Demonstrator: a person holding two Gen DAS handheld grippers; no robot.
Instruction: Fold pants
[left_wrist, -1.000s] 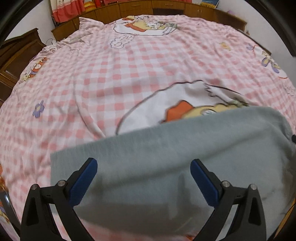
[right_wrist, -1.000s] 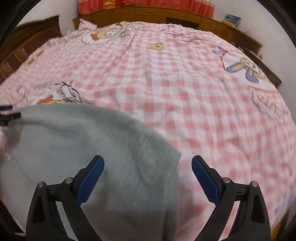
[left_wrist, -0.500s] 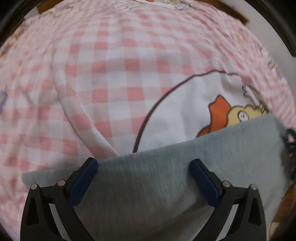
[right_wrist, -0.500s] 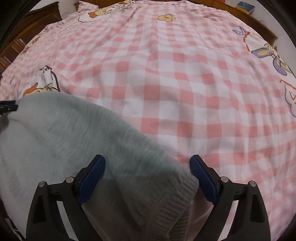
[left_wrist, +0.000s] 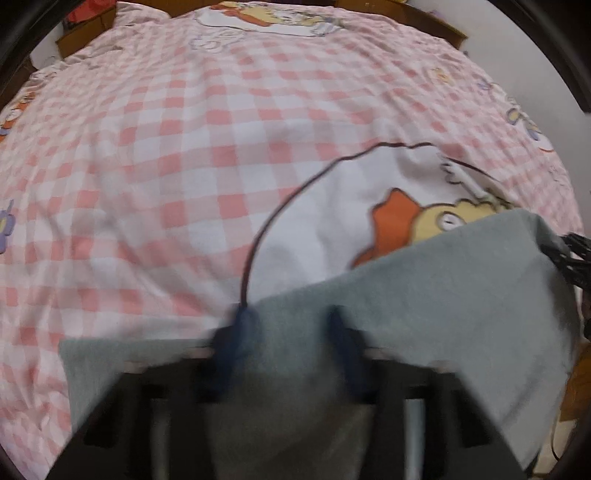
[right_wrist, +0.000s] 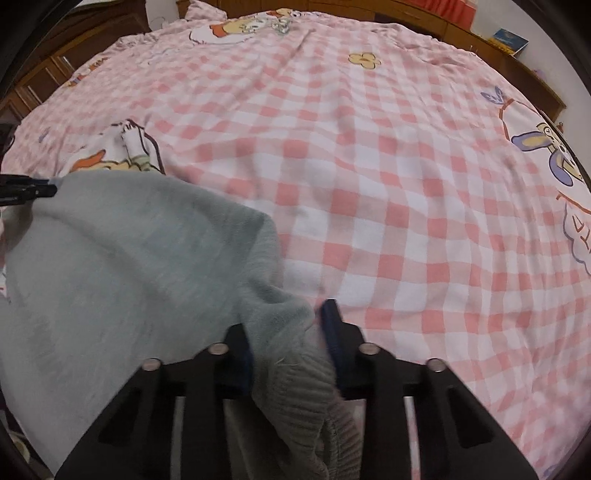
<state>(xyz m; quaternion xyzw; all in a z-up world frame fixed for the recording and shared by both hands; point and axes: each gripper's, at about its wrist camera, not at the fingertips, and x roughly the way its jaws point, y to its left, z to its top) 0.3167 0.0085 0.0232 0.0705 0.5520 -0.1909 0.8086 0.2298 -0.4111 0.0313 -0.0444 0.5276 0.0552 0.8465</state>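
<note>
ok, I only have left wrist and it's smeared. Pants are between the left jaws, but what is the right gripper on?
Observer: The right gripper has just been closing, and its pads now pinch the ribbed hem of the grey pants.
Operator: Which side of the garment?
Observer: Its right-hand edge in that view, next to bare checked bedsheet.
Operator: Can you see the left gripper from there?
Observer: Only a dark tip at the far left edge, at the pants' other end; in its own view the left gripper has also just been closing, with grey cloth between its jaws.
Operator: Anything past the sheet?
Observer: A blue book on the wooden ledge, top right.
</note>
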